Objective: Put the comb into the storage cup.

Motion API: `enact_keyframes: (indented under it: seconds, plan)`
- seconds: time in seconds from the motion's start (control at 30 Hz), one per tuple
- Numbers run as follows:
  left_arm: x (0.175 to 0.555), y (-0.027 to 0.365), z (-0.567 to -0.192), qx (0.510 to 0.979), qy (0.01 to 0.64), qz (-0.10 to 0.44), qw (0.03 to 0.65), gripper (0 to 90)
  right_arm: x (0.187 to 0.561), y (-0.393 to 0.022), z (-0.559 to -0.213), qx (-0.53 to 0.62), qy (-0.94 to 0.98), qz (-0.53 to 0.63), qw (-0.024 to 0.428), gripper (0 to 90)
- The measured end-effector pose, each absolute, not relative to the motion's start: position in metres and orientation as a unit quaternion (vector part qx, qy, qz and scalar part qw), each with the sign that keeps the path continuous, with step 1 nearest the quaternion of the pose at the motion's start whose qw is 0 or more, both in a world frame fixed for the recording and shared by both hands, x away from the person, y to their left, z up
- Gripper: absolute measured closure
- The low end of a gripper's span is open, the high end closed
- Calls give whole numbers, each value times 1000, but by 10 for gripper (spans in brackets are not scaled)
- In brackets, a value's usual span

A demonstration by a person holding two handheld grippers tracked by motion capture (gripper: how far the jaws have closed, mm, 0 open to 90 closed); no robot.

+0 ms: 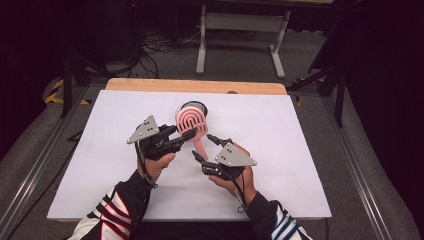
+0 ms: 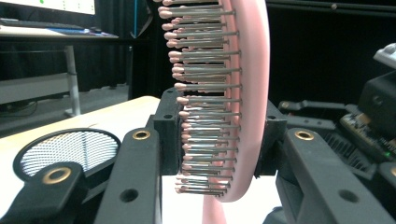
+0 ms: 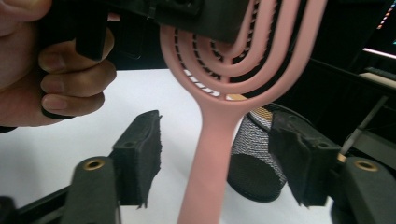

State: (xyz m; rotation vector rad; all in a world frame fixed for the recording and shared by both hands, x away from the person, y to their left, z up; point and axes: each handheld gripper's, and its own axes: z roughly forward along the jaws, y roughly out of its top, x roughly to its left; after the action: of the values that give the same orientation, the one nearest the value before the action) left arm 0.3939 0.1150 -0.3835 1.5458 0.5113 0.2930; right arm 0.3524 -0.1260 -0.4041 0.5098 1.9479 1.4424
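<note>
Right gripper (image 3: 215, 158) jaws stand apart on either side of the pink brush (image 3: 219, 116) handle, pads clear; black mesh cup (image 3: 254, 158) behind, hand (image 3: 51, 70) upper left.
</note>
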Motion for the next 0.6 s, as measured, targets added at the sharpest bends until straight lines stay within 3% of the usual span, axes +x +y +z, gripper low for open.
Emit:
enact_keyframes:
  seconds: [0.6]
  plan:
    - [394, 138, -382, 686, 239, 159, 669, 635, 349, -153, -401, 216, 734, 527, 369, 102]
